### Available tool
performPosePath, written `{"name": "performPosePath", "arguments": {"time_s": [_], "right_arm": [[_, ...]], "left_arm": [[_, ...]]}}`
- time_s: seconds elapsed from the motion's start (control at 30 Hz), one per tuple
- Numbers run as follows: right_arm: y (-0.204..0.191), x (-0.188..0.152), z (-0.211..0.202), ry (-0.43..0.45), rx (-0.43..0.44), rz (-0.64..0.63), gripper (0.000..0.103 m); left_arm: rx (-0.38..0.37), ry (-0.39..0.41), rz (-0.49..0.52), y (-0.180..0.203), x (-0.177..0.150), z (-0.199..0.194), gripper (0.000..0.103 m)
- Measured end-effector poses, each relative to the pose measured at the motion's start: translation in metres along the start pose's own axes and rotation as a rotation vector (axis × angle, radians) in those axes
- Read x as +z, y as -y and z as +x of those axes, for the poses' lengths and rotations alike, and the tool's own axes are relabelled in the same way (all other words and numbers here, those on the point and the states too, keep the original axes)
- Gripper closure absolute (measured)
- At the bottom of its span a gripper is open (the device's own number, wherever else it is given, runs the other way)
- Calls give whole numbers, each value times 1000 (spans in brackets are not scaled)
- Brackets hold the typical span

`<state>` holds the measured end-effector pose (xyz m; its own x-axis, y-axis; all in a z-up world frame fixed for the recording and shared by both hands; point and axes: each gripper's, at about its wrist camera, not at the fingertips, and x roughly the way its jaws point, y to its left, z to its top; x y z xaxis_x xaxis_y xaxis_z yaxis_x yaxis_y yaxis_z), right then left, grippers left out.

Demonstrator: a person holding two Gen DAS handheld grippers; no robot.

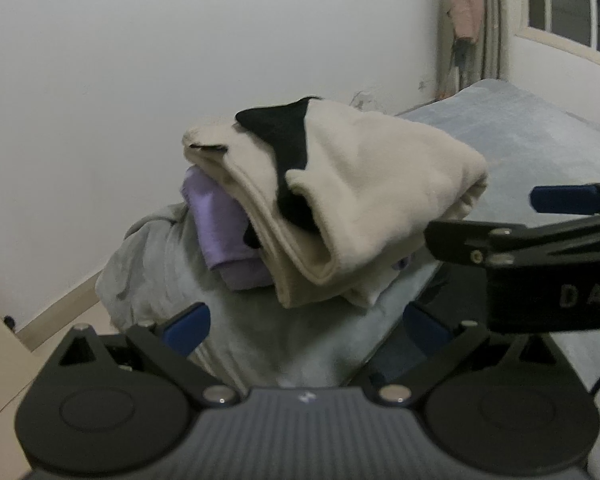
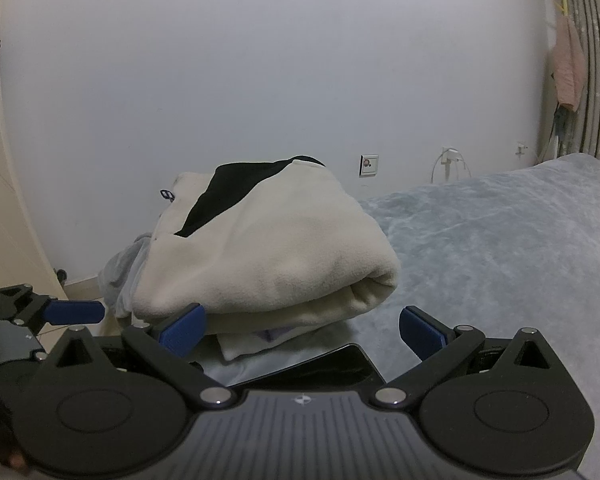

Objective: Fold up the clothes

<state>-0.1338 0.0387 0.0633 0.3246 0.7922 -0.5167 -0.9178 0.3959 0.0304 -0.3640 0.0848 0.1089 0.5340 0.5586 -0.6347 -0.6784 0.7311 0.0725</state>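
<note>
Three folded garments form one stack at the edge of the grey-blue bed (image 2: 500, 248): one cream fleece garment with black patches (image 1: 360, 200) on top, one purple garment (image 1: 220, 232) beneath it, and one grey garment (image 1: 160, 280) at the bottom. One dark flat device (image 2: 332, 368) lies on the bed just beside the stack. Two grippers face the stack: the left gripper (image 1: 306, 326) and the right gripper (image 2: 302, 330) each hold their jaws spread apart and empty.
</note>
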Motion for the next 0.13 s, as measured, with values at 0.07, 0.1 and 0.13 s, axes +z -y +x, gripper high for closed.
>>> {"name": "performPosePath", "arguments": {"time_s": [0.07,0.1,0.13], "right_arm": [[0,0,0,0,0,1,0],[0,0,1,0,0,1,0],[-1,0,1,0,0,1,0]], "left_arm": [[0,2,13,2,0,0,0],[1,2,16,3,0,0,0],[5,1,17,4,0,0,0]]}}
